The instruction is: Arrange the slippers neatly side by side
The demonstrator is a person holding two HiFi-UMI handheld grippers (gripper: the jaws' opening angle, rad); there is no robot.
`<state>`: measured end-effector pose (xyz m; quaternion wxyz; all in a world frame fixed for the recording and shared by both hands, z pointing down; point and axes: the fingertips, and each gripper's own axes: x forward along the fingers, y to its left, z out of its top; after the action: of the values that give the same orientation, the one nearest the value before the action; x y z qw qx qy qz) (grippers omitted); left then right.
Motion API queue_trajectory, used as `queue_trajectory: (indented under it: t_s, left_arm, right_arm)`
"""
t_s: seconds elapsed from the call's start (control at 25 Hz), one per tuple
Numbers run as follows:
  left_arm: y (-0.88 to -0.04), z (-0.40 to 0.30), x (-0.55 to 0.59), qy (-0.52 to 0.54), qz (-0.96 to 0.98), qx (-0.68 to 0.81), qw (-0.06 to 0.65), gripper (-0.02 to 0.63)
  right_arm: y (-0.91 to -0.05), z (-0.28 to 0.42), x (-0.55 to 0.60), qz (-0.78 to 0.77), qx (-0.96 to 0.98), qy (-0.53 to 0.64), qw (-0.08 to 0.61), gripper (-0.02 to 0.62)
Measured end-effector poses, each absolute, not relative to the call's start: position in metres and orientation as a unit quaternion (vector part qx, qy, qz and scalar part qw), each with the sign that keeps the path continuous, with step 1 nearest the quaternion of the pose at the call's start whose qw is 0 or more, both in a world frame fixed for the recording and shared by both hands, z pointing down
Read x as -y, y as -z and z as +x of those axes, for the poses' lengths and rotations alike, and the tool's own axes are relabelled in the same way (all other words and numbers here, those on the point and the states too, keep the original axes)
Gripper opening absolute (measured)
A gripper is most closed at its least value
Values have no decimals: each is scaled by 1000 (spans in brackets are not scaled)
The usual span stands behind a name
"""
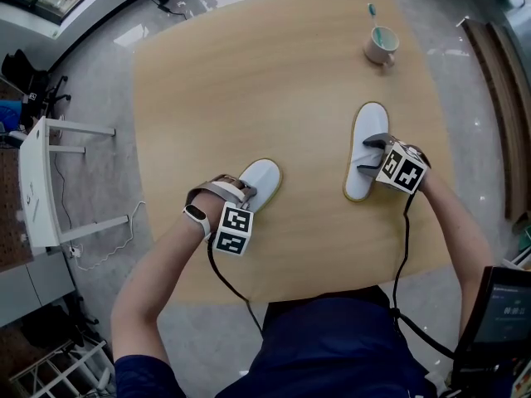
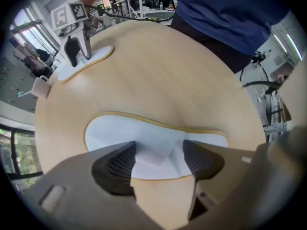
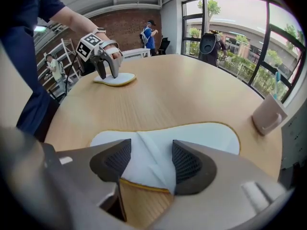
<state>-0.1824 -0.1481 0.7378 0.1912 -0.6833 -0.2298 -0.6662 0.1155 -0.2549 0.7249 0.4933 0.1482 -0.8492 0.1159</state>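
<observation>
Two white slippers with yellow edging lie flat on a wooden table point(image 1: 290, 81), set apart and at different angles. The left slipper point(image 1: 264, 177) point(image 2: 115, 134) lies under my left gripper point(image 1: 241, 191) point(image 2: 158, 161), whose jaws stand open astride its folded strap without pressing it. Further right, the right slipper point(image 1: 369, 123) point(image 3: 206, 135) lies under my right gripper point(image 1: 369, 157) point(image 3: 151, 161), also open, with the raised strap between the pads. Each gripper view shows the other gripper point(image 2: 77, 49) point(image 3: 108, 71) standing over its own slipper point(image 2: 88, 61) point(image 3: 117, 79).
A pale mug point(image 1: 381, 45) point(image 3: 268, 116) point(image 2: 41, 86) stands at the far right of the table, with a small teal item point(image 1: 372, 9) beyond it. A white rack point(image 1: 37, 181) stands on the floor to the left. My body is at the near edge.
</observation>
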Motion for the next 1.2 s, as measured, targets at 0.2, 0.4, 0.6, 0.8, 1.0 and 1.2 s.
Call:
queue_trajectory:
  t_s: [0.2,0.4,0.6,0.8,1.0,1.2]
  left_arm:
    - [-740,-169,145,656,-726,180,107,319]
    - [-739,-159,147,647,-750,126,58,318]
    - [-741,-153,146,642,-761,93,24,318]
    - [-739,-143,131,642,-764,69,7,318]
    - [-738,-131,112,643,-764,50,-6,318]
    - [-741,-106,96,630,-775,27,-30,318]
  right_arm:
    - [-728,110,246,132,850,-108,499,279]
    - [-728,97,235,117,856,-102,492,278]
    - [-730,81,221,103,860,-95,491,278]
    - [-727,63,196,83,861,-85,495,278]
    - [-725,46,171,65,862,-76,498,278]
    - [-727,36,148,44,861,-65,502,278]
